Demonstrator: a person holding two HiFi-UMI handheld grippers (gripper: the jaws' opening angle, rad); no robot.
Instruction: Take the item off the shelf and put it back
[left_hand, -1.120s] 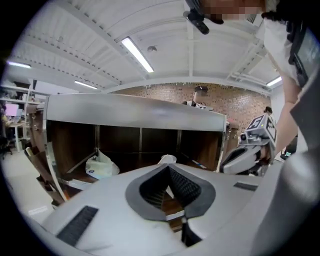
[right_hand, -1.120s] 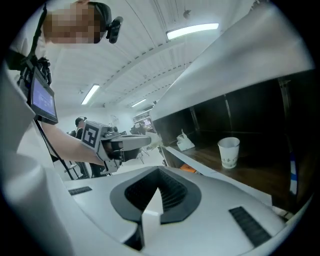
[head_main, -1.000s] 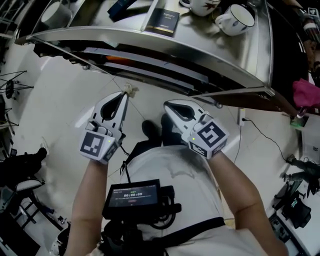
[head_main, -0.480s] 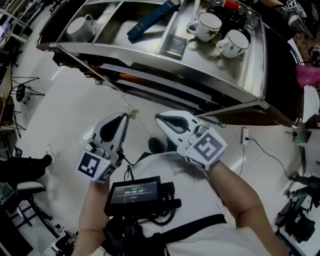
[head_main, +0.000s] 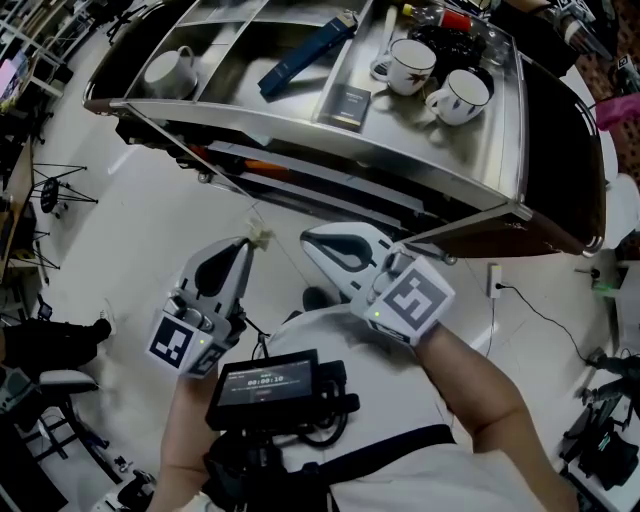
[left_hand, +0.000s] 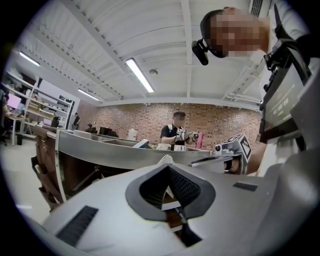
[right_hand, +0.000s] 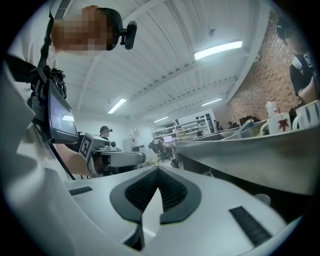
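Both grippers hang near the person's chest, on the near side of the shelf (head_main: 400, 150) and apart from it. The left gripper (head_main: 246, 243) has its jaws closed together with nothing between them, and so has the right gripper (head_main: 312, 238), which sits just right of it; their tips point toward the shelf's front rim. Everything on the shelf lies untouched: a mug (head_main: 168, 72) in the far left compartment, a blue box (head_main: 305, 55) lying slantwise in the middle one, a dark card (head_main: 350, 105) beside it, and two mugs (head_main: 412, 65) on the right. Which of these is the task's item cannot be told
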